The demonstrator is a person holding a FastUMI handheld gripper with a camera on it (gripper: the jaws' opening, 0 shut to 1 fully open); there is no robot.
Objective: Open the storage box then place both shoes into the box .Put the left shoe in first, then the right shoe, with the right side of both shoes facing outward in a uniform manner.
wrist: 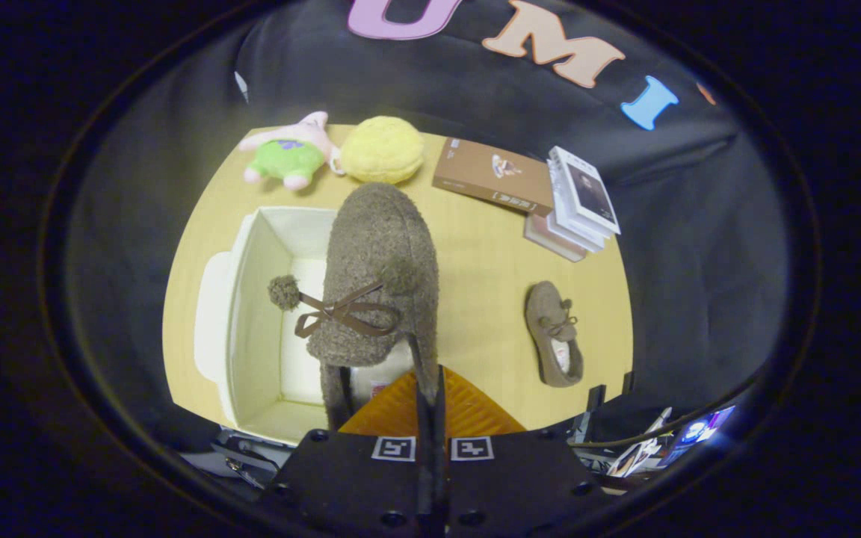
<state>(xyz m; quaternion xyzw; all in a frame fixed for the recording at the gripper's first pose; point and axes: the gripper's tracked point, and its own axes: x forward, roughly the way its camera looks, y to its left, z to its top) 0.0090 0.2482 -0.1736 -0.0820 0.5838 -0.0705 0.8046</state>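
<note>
Shoes first: one fuzzy shoe [380,276] hangs above the open storage box [266,314], its heel rim pinched in the closed jaws of the gripper [430,400]. It looks soft and light. Second shoe [554,332] lies on the surface [483,299].

The gripper [429,400] is raised high and looks steeply down along its own length. Its two fingers [400,411] stand pressed almost flat together, with only a thin dark seam between them. They pinch the rim of the shoe [378,276], which hangs from them toe-forward; the exact contact is hard to make out, seemingly at the heel edge.
</note>
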